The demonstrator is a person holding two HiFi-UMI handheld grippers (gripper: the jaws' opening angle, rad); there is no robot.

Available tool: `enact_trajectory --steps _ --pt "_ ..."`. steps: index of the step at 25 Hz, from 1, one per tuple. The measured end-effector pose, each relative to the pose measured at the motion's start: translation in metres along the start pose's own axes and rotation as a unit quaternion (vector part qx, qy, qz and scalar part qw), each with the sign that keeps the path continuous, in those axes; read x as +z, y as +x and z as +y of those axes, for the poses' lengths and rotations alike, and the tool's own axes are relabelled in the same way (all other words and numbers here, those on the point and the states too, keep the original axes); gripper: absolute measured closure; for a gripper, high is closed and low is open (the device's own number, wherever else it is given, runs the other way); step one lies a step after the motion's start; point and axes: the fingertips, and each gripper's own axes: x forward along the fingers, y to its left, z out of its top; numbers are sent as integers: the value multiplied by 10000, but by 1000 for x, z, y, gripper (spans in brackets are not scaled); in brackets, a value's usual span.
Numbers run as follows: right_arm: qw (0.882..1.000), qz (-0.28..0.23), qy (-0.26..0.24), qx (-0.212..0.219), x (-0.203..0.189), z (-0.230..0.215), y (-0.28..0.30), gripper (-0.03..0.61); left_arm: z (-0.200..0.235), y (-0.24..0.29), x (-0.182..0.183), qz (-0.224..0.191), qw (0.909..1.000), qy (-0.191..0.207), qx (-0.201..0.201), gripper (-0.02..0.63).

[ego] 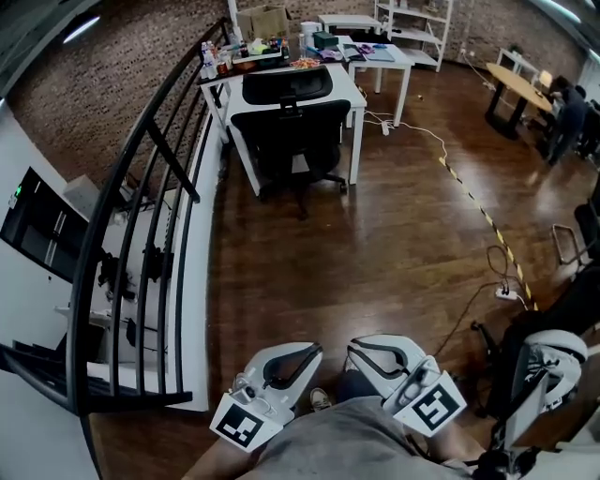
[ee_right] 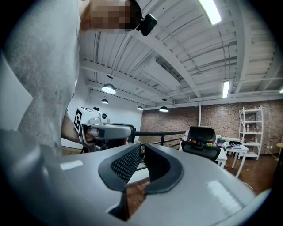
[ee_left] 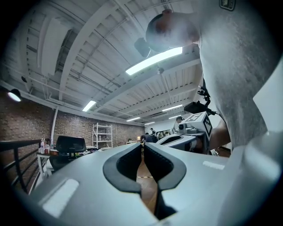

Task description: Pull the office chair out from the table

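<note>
The black office chair (ego: 291,131) stands far across the room, pushed in under a white table (ego: 351,89) cluttered with items. It also shows small in the left gripper view, chair (ee_left: 68,145), and in the right gripper view, chair (ee_right: 202,141). Both grippers are held close to my body, far from the chair and pointing towards each other. My left gripper (ego: 314,350) is shut and holds nothing; its jaws (ee_left: 142,148) meet with nothing between them. My right gripper (ego: 354,348) is shut too, also without anything in it (ee_right: 142,148).
A black railing (ego: 159,216) runs along the left side of the wooden floor. A white cable and yellow-black floor tape (ego: 478,206) cross on the right, near a power strip (ego: 506,292). Another chair (ego: 539,375) stands close at my right. White shelves (ego: 412,23) and a person (ego: 567,112) are far back.
</note>
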Motion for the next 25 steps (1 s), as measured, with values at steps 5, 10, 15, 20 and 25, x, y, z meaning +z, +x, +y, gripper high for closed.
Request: enact_trajectory --steps 5,10,15,20,25 --pt "10000 -34 -44 17 -10 -41 29 565 39 19 -20 96 9999 -69 96 614" --pt "9994 -318 -128 50 -13 -112 66 565 104 59 -38 220 9993 -92 293 614" --pt "9986 -448 -194 181 -11 -180 93 565 158 112 -42 250 9990 9 368 614" --pt "9988 -332 -164 310 -29 -239 118 565 200 157 -58 219 9987 7 468 614" --pt "9986 -371 -48 383 -36 -276 132 565 223 184 -69 269 9981 -103 550 614"
